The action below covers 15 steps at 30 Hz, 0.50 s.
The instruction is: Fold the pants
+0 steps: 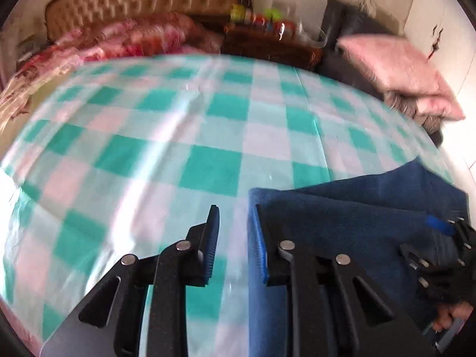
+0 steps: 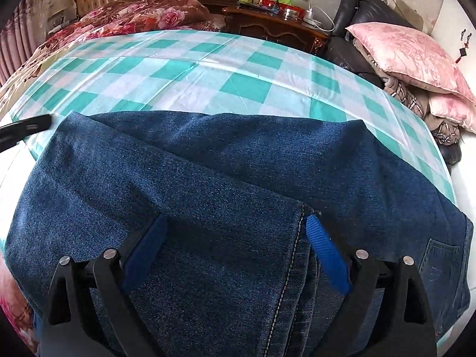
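Bedroom w/ checked sheet (image 2: 238, 68) on bed; jeans (image 2: 208, 172) lie folded at near edge. Right claw (image 2: 235, 238) spread wide, straddling hemmed leg end, not pinching. Left claw (image 1: 235, 238) narrowly parted, empty, beside jeans. Denim prob. heavy, stiff-ish; grab at hem/fold edge.

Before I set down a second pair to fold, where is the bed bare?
The checked sheet is bare between the jeans and the floral quilt at the headboard, and left of the jeans too. The near right is crowded: the jeans cover it, and pink pillows pile beyond the right edge.
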### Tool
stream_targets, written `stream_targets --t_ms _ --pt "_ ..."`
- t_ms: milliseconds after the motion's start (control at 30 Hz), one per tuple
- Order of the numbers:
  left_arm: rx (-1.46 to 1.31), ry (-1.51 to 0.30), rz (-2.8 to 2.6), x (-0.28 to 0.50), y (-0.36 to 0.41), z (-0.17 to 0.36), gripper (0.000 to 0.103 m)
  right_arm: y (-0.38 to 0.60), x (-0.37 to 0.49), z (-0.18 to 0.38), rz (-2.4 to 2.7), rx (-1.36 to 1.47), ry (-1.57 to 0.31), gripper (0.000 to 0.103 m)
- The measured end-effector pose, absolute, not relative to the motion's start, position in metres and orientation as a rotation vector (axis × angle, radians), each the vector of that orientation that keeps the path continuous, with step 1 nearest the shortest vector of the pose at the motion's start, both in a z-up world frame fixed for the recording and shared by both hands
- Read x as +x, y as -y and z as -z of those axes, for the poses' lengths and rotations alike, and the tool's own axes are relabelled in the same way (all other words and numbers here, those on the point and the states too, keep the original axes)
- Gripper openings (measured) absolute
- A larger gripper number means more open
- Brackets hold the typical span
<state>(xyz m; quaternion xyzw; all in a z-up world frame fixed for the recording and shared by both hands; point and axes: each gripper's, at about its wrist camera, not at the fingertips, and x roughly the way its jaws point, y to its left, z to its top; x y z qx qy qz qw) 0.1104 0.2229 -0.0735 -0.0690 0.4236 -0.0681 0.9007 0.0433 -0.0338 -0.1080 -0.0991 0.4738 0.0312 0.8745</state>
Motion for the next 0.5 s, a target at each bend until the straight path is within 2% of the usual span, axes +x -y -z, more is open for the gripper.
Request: stream_targets --t_ms 100,267,333,500 --pt "-0.167 -0.799 0.187 0.051 -0.216 0.062 0.022 0.038 0.045 0.11 -0.055 -0.181 -0.994 0.095" --pt "-0.112 -0.805 0.166 -0.028 -0.194 0.085 0.019 0.039 0.046 0.11 -0.053 -0.178 -0.991 0.095" --pt "-0.128 -0.837 0.16 -0.037 -0.195 0.101 0.015 0.039 0.045 0.11 -0.053 -0.174 -0.989 0.095" --pt "-0.076 -0.817 0.13 -0.04 -0.189 0.103 0.015 0.038 0.044 0.11 -0.041 -0.176 -0.977 0.096"
